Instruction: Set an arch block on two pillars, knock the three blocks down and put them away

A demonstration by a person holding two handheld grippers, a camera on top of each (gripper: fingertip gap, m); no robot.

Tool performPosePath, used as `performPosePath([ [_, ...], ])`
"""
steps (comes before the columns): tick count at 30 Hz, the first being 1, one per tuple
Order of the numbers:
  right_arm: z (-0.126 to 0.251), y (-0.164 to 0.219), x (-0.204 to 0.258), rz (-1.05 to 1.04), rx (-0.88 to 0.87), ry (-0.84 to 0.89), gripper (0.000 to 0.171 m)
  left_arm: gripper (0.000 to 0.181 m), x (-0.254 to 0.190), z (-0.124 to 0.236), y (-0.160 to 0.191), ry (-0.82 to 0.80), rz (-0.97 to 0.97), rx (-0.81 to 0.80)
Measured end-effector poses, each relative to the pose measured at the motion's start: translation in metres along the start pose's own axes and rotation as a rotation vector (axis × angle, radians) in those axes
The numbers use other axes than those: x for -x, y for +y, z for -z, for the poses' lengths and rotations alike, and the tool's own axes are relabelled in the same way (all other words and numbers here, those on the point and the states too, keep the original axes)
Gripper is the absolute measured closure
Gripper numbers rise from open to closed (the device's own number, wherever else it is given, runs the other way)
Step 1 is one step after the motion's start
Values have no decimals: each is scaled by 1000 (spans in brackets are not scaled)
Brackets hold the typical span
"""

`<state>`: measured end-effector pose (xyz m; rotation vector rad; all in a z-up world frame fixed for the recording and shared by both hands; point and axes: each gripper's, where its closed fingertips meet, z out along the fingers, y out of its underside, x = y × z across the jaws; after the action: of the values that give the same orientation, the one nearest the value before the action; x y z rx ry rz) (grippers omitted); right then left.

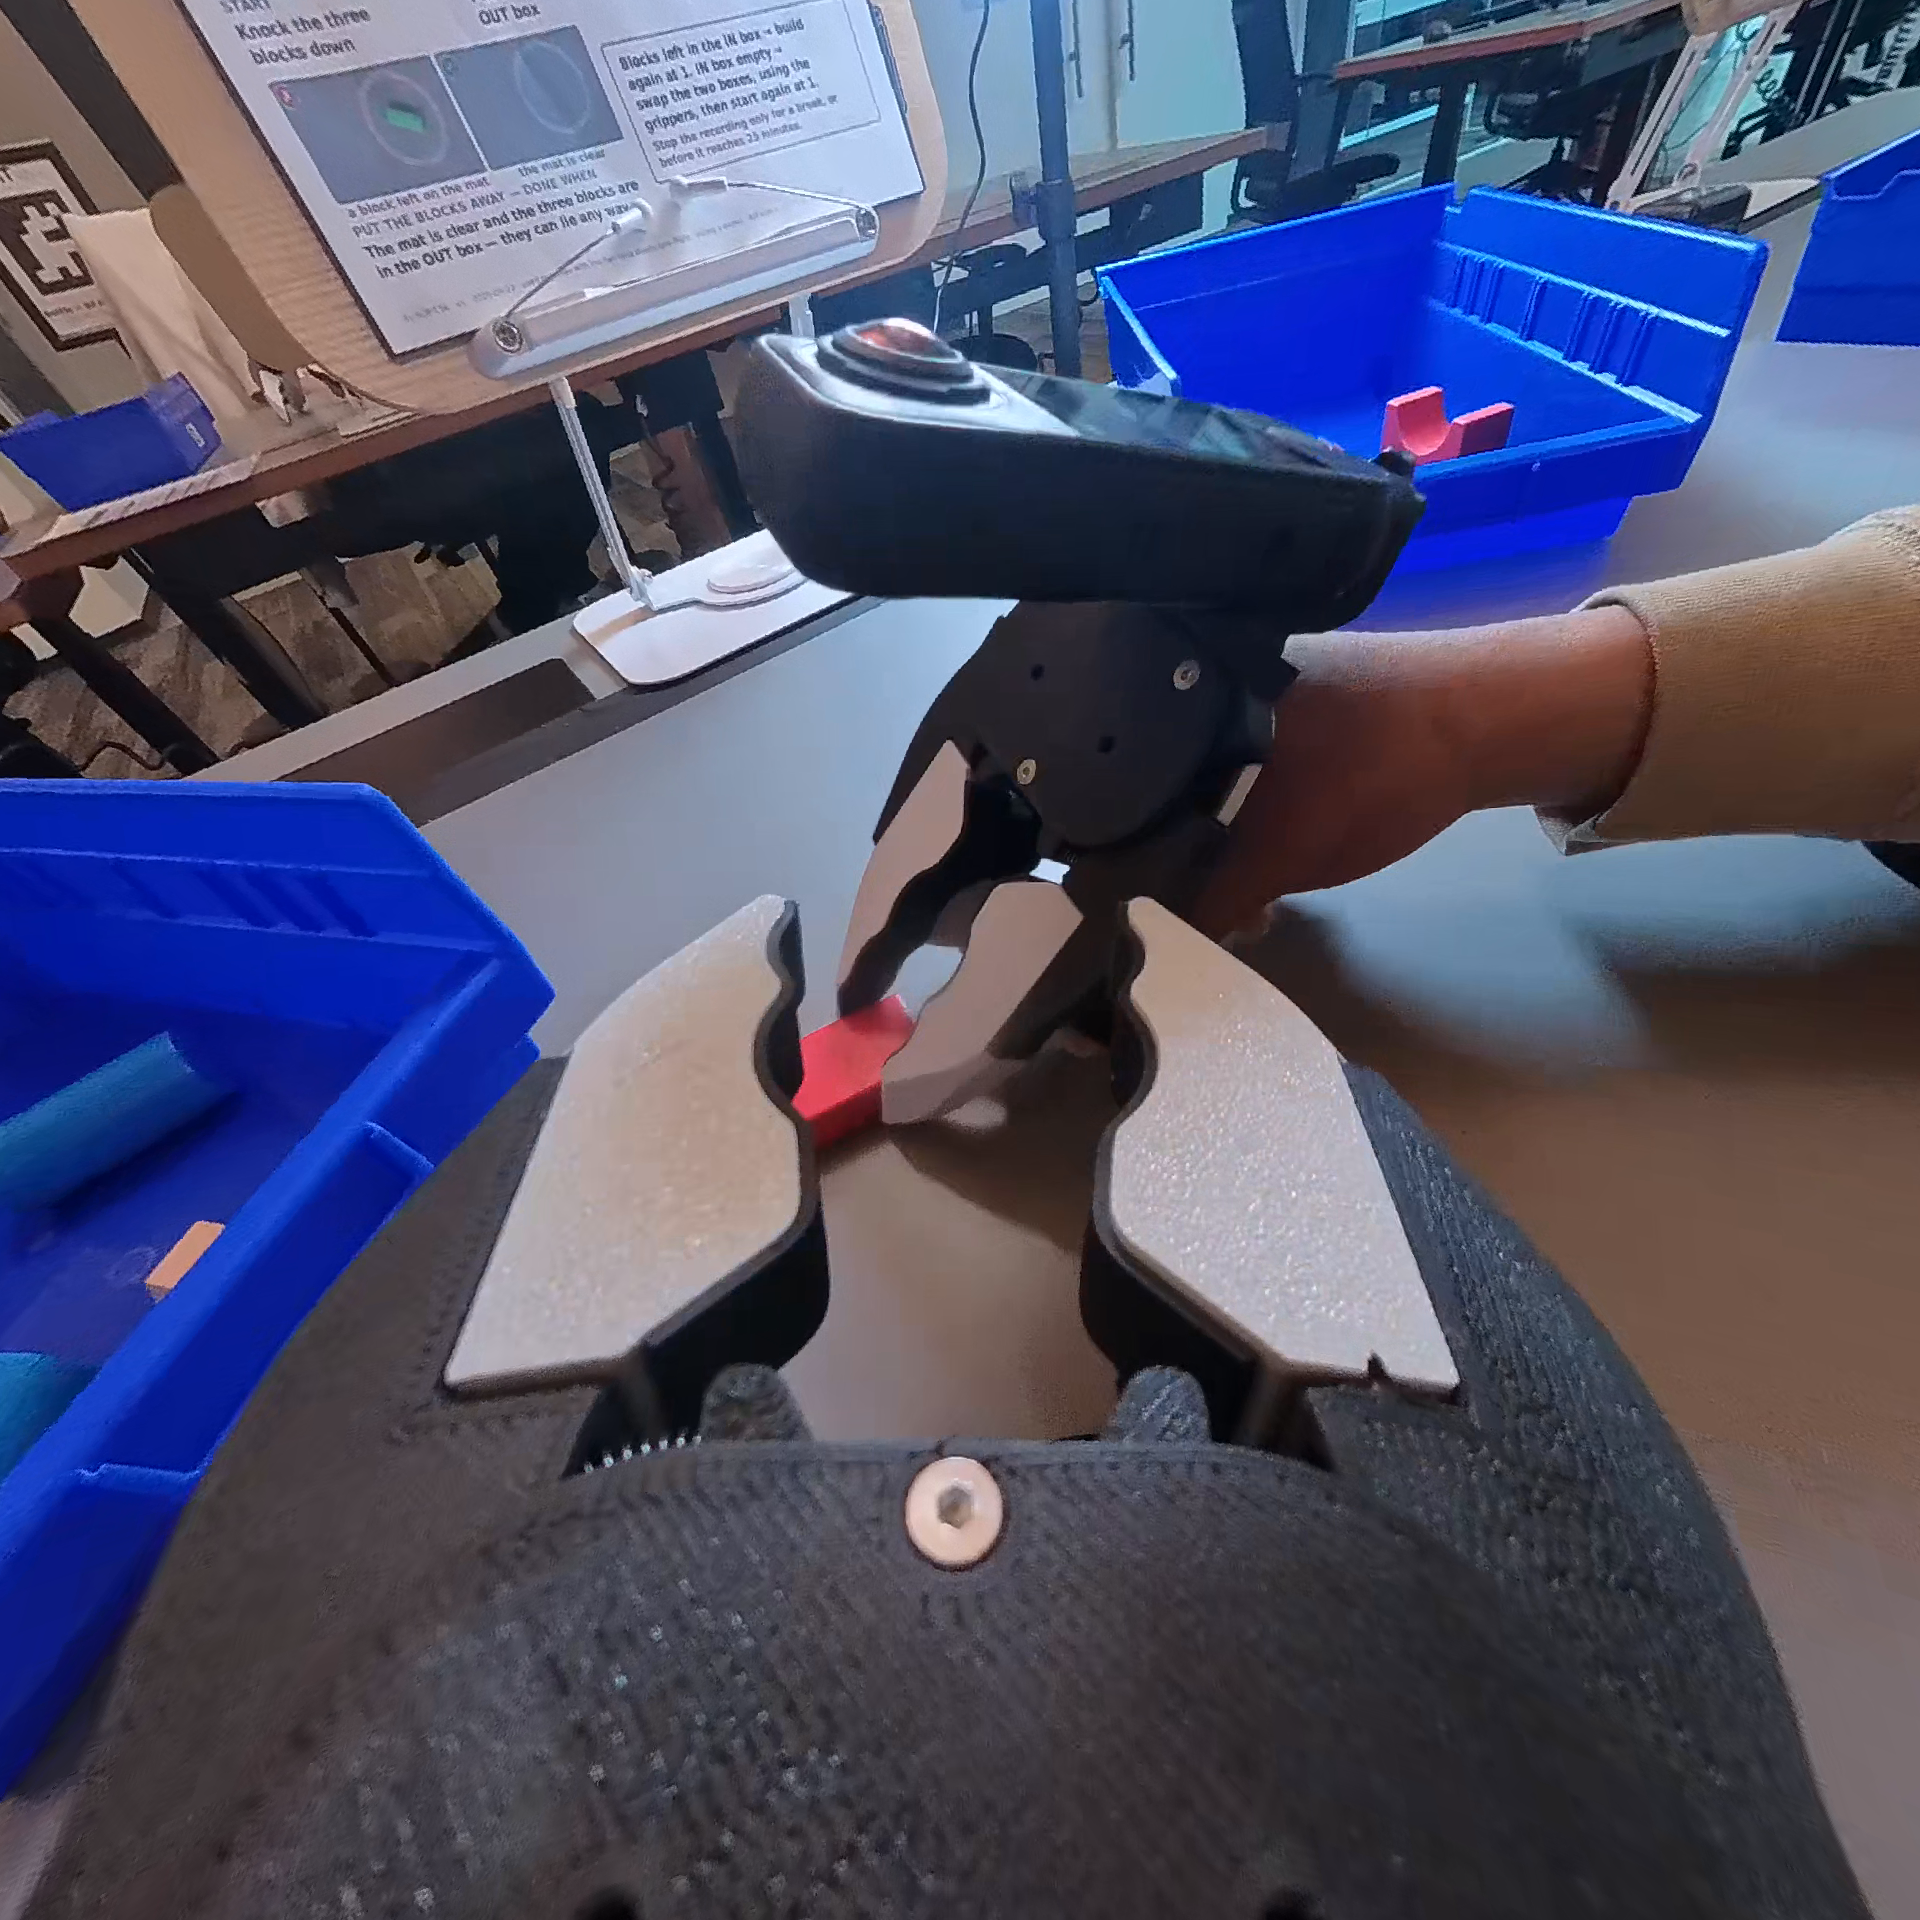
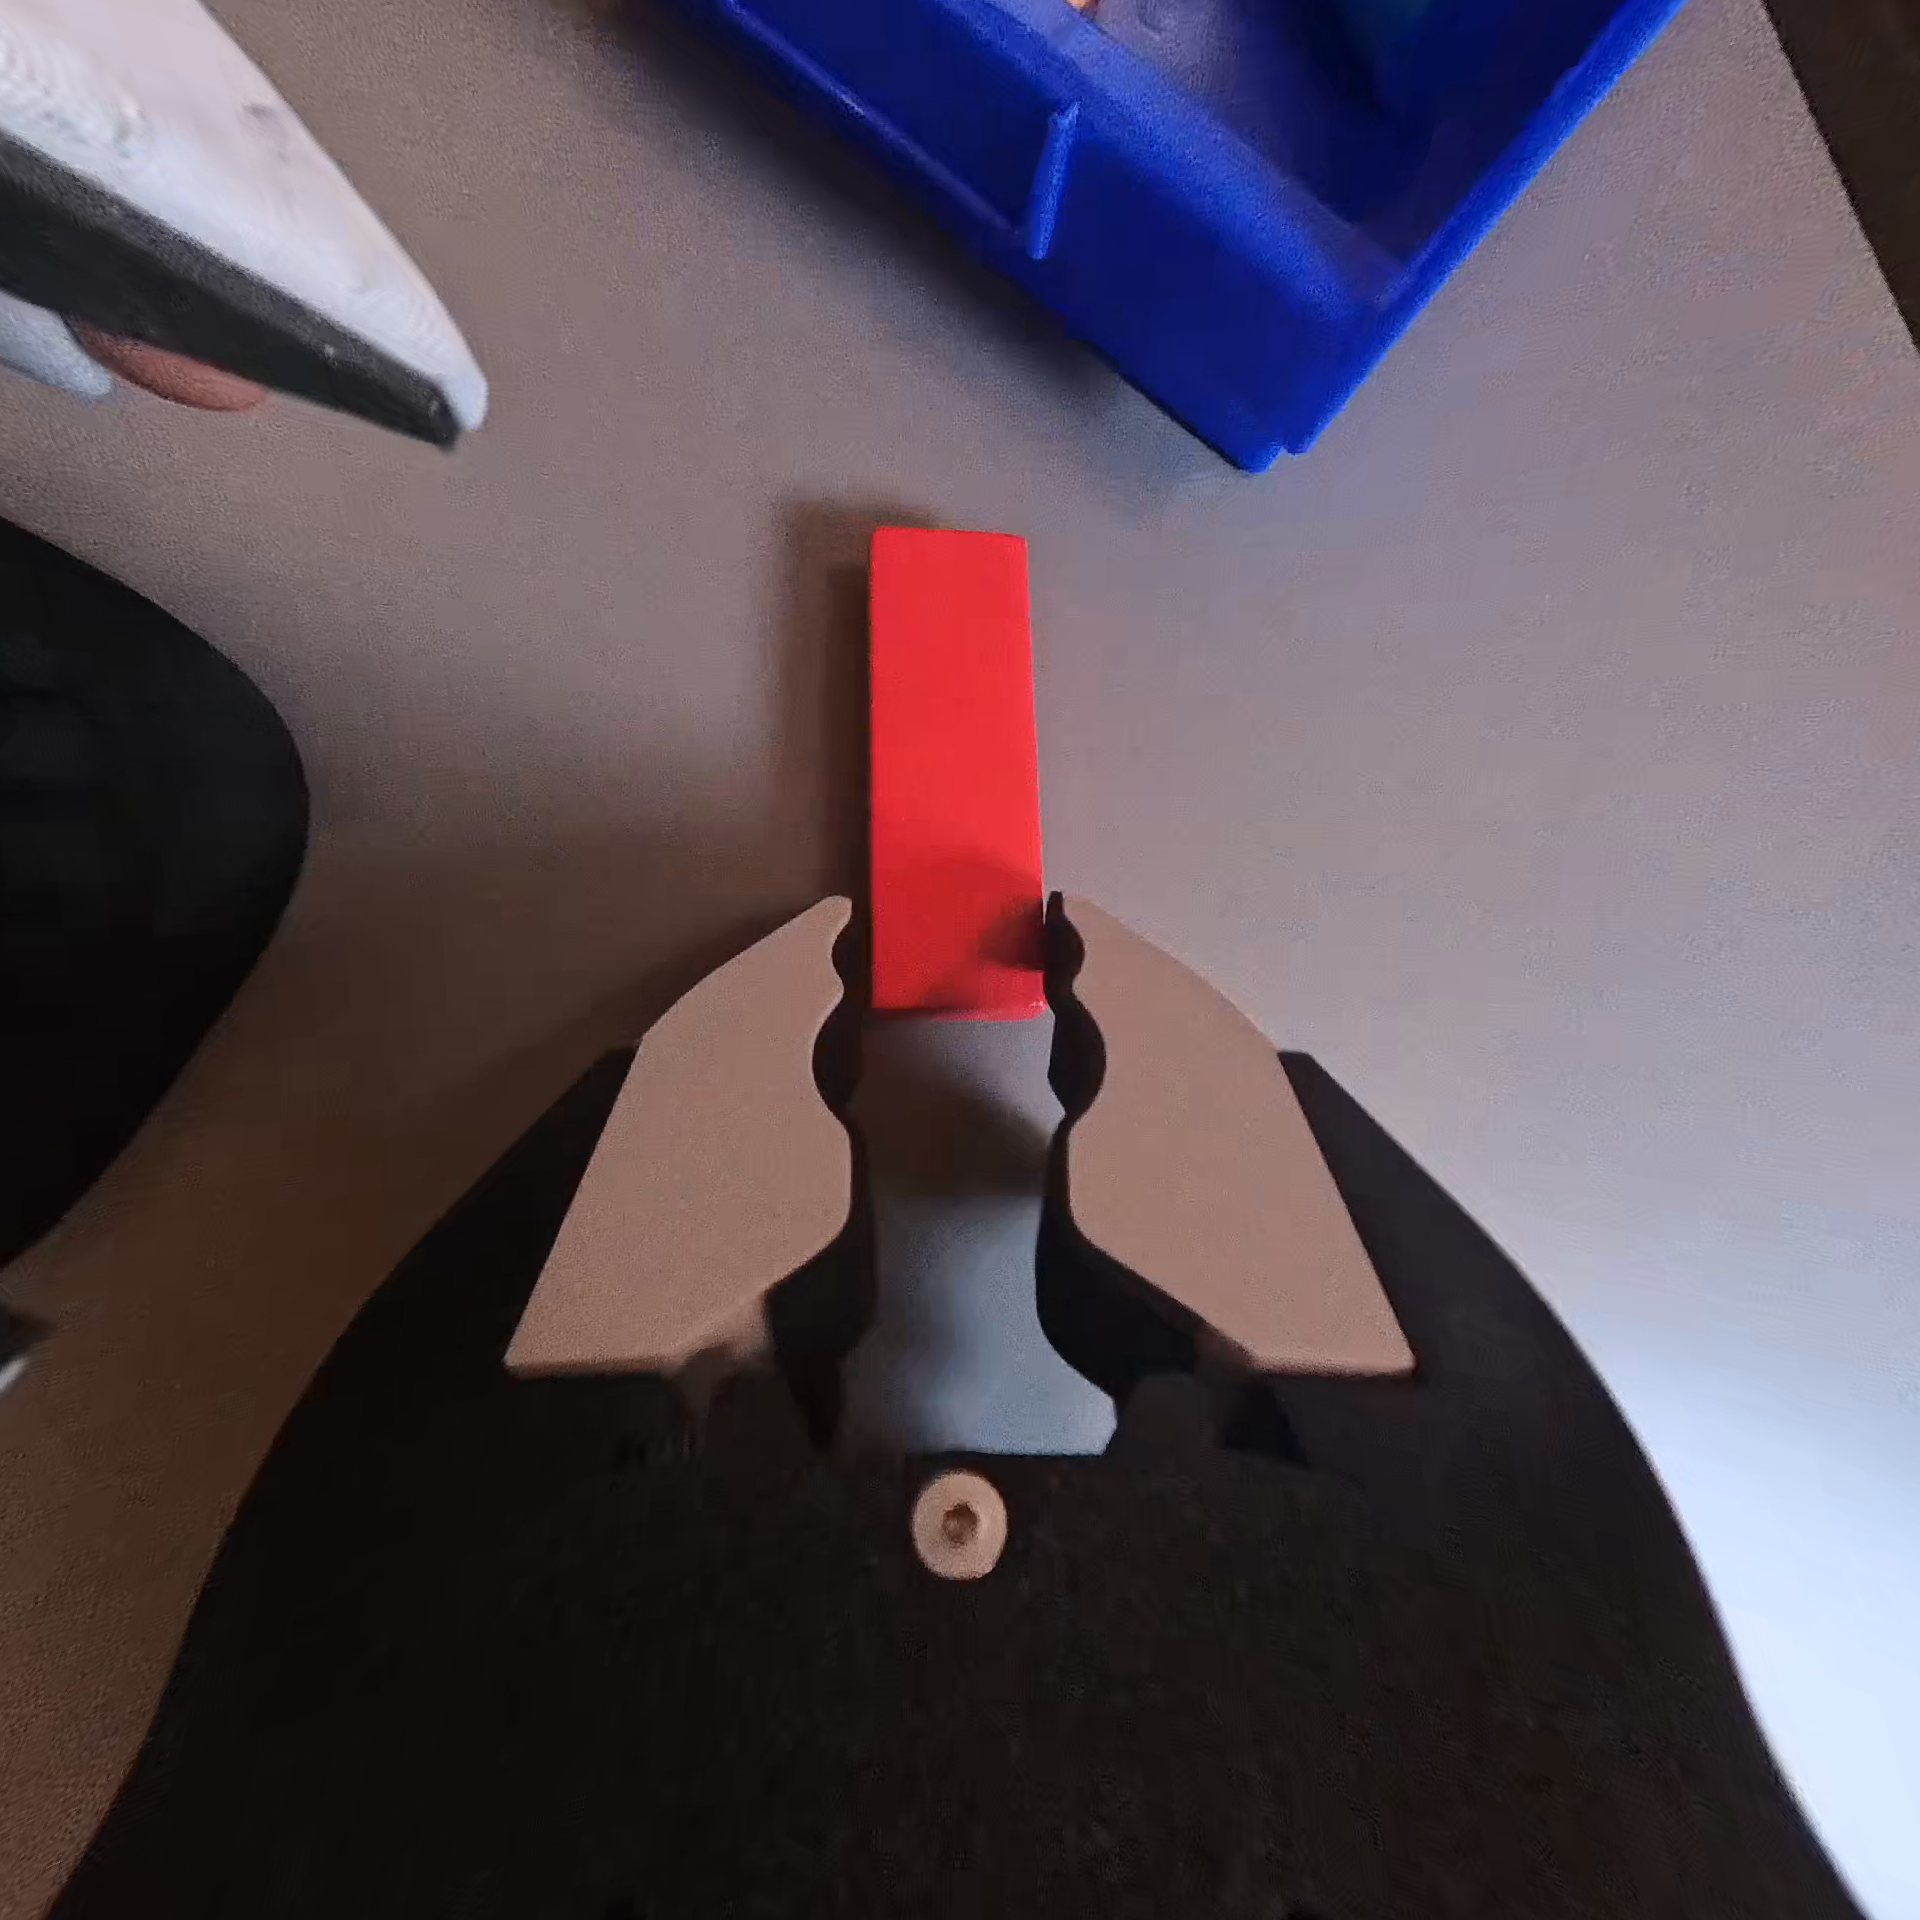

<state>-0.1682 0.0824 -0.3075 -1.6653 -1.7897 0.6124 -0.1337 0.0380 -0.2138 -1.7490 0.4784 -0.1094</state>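
Note:
A red rectangular block (image 2: 951, 727) lies flat on the brown mat (image 2: 1455, 831). My right gripper (image 2: 948, 914) points down at it, and its fingertips press both long sides of the block's near end. In the left wrist view the right gripper (image 1: 888, 1049) straddles the same red block (image 1: 847, 1081), held by a person's hand (image 1: 1455, 748). My left gripper (image 1: 961, 997) is open and empty, low over the mat just short of the block. A red arch block (image 1: 1439, 421) lies in the far blue bin (image 1: 1507, 509).
A blue bin (image 1: 260, 935) close on the left holds a blue cylinder (image 1: 104, 1112) and a tan block (image 1: 182, 1257); its corner shows in the right wrist view (image 2: 1195, 208). A third blue bin (image 1: 1860, 260) stands far right. An instruction sheet on a stand (image 1: 582, 156) is behind the table. My right fingertips sit around 11 centimeters from my left ones.

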Motion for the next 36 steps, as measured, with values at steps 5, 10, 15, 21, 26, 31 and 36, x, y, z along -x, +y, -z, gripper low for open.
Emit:
performPosePath([
  [5, 72, -1, -46, -101, -145, 159, 139, 124, 3, 2, -1, -9, 6, -8],
  [10, 205, 41, -144, -301, -283, 612, 139, 124, 3, 0, 2, 0, 5, 4],
  [15, 288, 160, -202, -593, -71, 1009, 139, 124, 2, 0, 2, 0, -3, 8],
  [21, 307, 227, -211, -538, 336, 1237, 126, 124, 2, -2, 6, 0, -6, 25],
  [26, 300, 186, -209, -467, 127, 1204, 126, 124, 1, -3, 7, 0, -10, 30],
  [31, 272, 119, -177, -445, -298, 883, 119, 123, 3, -3, 7, -3, -8, 30],
  [36, 248, 98, -120, -410, -470, 576, 121, 122, 20, 2, 4, -19, 38, 20],
])
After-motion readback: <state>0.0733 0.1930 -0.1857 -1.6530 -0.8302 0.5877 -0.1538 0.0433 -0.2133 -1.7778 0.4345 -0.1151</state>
